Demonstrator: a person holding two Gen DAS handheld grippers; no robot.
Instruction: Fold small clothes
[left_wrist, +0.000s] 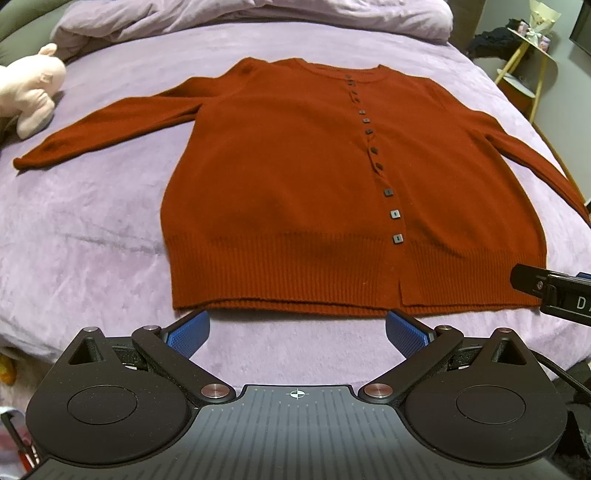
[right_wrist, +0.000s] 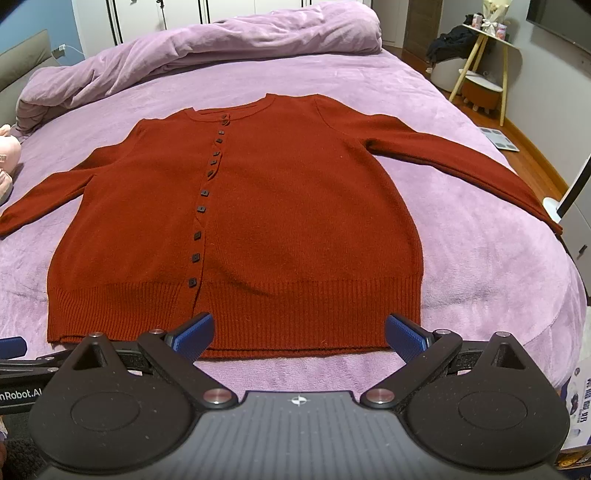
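A rust-red buttoned cardigan (left_wrist: 295, 177) lies flat and face up on the purple bed, sleeves spread out to both sides; it also shows in the right wrist view (right_wrist: 280, 221). My left gripper (left_wrist: 297, 334) is open and empty, just short of the ribbed hem near its left half. My right gripper (right_wrist: 299, 338) is open and empty, its blue fingertips over the hem's right half. The right gripper's side shows at the left wrist view's right edge (left_wrist: 554, 291).
The purple bed cover (left_wrist: 92, 240) ends close behind the hem. A rolled purple duvet (right_wrist: 207, 48) lies at the bed's head. A pink plush toy (left_wrist: 29, 88) sits at the left. A wooden side table (right_wrist: 480, 66) stands right of the bed.
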